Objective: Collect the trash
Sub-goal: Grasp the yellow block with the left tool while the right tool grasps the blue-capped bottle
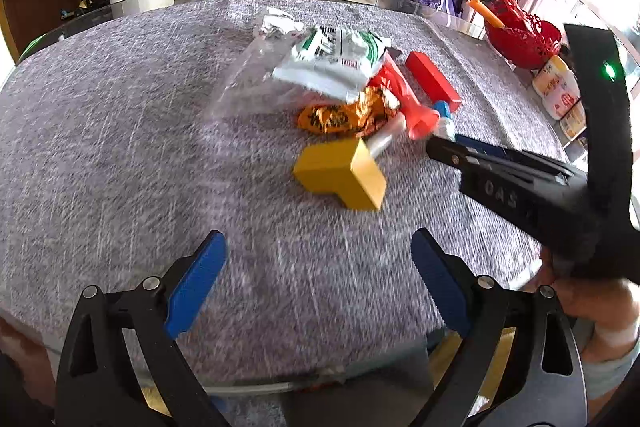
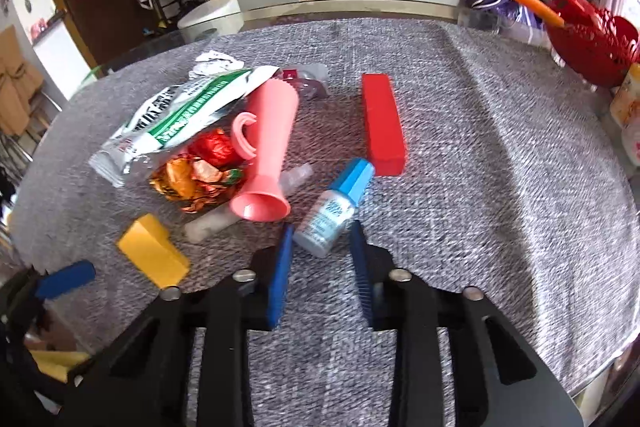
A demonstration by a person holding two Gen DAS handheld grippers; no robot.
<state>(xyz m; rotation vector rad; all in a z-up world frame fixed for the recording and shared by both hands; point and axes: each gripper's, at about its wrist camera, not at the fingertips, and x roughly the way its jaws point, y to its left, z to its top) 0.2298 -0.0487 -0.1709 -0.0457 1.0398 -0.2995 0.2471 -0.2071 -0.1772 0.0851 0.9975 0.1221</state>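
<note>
On the grey cloth lies a heap of trash: a silver-green packet (image 2: pixel 180 115) (image 1: pixel 332 63), orange foil wrappers (image 2: pixel 196 183) (image 1: pixel 340 117), crumpled white paper (image 2: pixel 214 61) and a clear bag (image 1: pixel 248 75). A pink horn (image 2: pixel 266 155) lies across the heap. My right gripper (image 2: pixel 321 227) (image 1: pixel 434 147) is shut on the lower end of a small blue-capped bottle (image 2: pixel 332 203) (image 1: pixel 442 111), which lies on the cloth. My left gripper (image 1: pixel 318 239) hangs open over bare cloth, short of a yellow block (image 1: pixel 340 171) (image 2: pixel 154 255), with nothing between its fingers.
A red block (image 2: pixel 382 123) (image 1: pixel 432 81) lies just beyond the bottle. A clear tube (image 2: pixel 208 225) sticks out from under the horn. A red basket (image 2: pixel 592 43) (image 1: pixel 520 39) and jars stand at the table's right edge. The table's round edge runs close below both grippers.
</note>
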